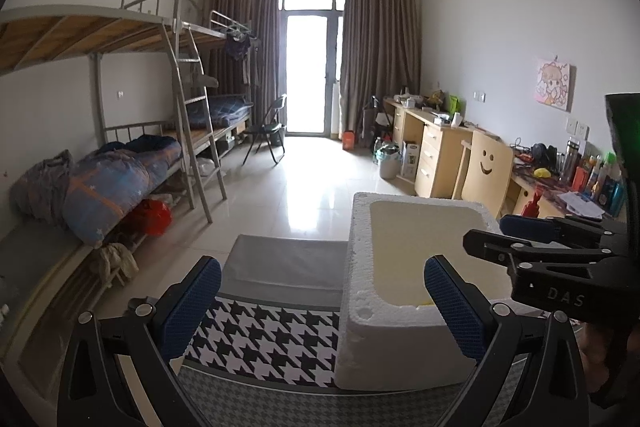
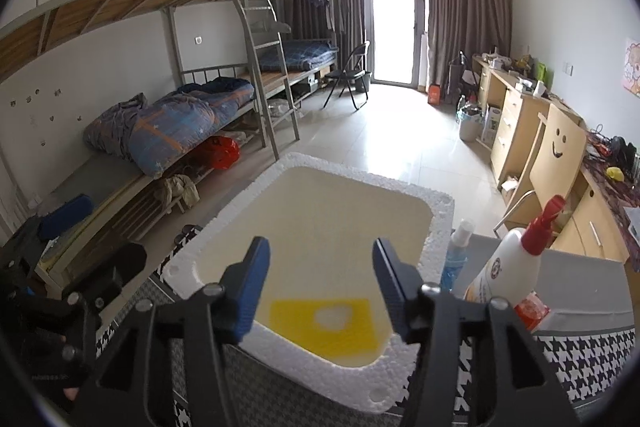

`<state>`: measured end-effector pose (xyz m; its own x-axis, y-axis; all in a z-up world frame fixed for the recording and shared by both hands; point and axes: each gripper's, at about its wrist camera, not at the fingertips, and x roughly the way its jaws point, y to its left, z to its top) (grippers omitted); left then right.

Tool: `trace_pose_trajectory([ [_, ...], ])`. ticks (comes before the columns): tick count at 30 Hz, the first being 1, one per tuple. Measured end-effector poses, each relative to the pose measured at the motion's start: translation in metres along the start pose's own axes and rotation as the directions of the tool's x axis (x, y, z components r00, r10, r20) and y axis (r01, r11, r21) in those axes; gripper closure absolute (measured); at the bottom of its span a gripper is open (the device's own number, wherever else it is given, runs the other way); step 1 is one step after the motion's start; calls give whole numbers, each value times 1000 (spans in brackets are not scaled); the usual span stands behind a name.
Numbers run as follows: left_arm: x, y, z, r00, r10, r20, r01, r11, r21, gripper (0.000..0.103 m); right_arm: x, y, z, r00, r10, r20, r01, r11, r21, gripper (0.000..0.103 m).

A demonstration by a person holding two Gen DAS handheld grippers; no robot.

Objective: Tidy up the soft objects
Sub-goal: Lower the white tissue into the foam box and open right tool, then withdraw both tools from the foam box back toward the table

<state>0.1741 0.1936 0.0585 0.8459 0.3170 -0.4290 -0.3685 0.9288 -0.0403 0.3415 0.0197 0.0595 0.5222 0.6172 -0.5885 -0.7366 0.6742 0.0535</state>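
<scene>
Both tongs, left (image 1: 322, 301) and right (image 2: 320, 287), gape empty above the foam box (image 2: 436, 247) holding a yellow sponge (image 2: 324, 323).

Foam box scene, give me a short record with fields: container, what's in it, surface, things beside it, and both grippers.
container: white foam box, open top, no lid on it
contents: yellow flat piece with a pale oval centre, lying on the box floor
surface: houndstooth cloth under the box
beside box: blue spray bottle and white bottle with red pump, at its right side
left gripper: open, holding nothing
right gripper: open, above the box, holding nothing
</scene>
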Motion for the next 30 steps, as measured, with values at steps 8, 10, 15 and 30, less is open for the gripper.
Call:
trace_pose_trajectory([
  [8,-7,-8,2,1000,-14,8,14,1000,4,1,-16,-3,-2,1000,-12,26,12,1000,-4,40],
  [10,-10,-11,3,1000,-17,11,17,1000,8,1,-23,-4,-4,999,-18,40,18,1000,0,38],
  [15,-16,-18,3,1000,-23,16,22,999,24,1,-41,-9,-8,997,-32,75,31,999,12,28],
  [30,-39,-41,3,998,-56,42,54,997,60,1,-82,-16,-24,985,-58,163,55,998,27,9],
])
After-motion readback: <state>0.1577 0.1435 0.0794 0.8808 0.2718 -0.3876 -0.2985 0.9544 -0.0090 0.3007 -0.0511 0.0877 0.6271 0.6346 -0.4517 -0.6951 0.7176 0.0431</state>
